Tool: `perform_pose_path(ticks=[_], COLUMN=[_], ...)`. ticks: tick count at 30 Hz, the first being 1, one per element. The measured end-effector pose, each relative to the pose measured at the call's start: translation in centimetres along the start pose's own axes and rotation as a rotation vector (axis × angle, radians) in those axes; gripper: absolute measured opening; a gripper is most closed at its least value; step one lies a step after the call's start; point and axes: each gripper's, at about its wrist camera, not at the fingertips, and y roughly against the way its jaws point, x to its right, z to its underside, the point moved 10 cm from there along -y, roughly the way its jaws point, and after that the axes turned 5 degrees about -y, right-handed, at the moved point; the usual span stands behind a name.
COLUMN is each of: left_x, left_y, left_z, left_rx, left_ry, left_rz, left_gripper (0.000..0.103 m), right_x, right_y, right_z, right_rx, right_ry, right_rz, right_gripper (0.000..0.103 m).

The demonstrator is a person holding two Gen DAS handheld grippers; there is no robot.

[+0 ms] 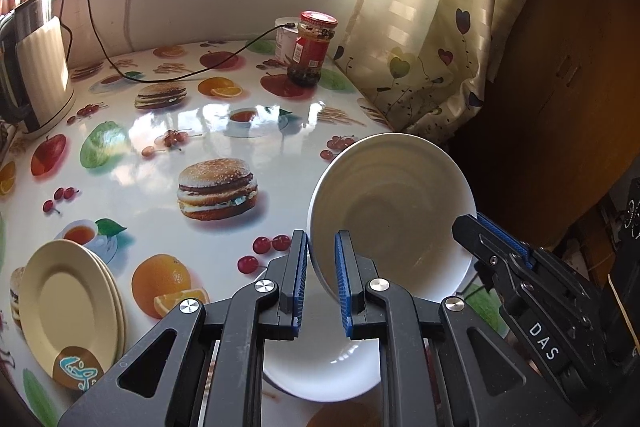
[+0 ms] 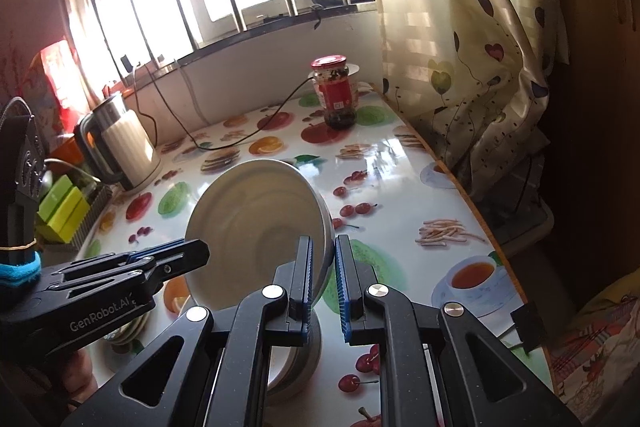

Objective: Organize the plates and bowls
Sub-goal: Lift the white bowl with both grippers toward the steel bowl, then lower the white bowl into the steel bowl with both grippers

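The black arm at the lower right of the left wrist view has white letters that say "DAS". The black arm at the lower left of the right wrist view says "GenRobot.AI". The jar with the red lid has a red label, but its writing is too small to read. Both claws hold one white bowl, which is tipped up on its side above the table. The left gripper is closed tight on the bowl's left rim, low in the middle of its view. The right gripper is closed tight on the other rim, low in the middle of its own view. Under the held bowl sits another white bowl at the bottom of the left wrist view. A stack of pale yellow plates rests on the table at the lower left of that view. A kettle stands at the far left, well apart from the bowls.
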Motion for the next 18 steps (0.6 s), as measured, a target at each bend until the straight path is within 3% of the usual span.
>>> perform_pose_path(ticks=[18], left_x=[-1.8], left_y=[2.6], left_z=[2.0], left_rx=[0.016], left_ry=[0.040], left_rz=[-0.011], left_gripper=[0.015], right_x=[-2.5], right_y=[1.2], right_z=[1.5], right_rx=[-0.013], right_ry=[0.030], right_rz=[-0.036], right_gripper=[0.012])
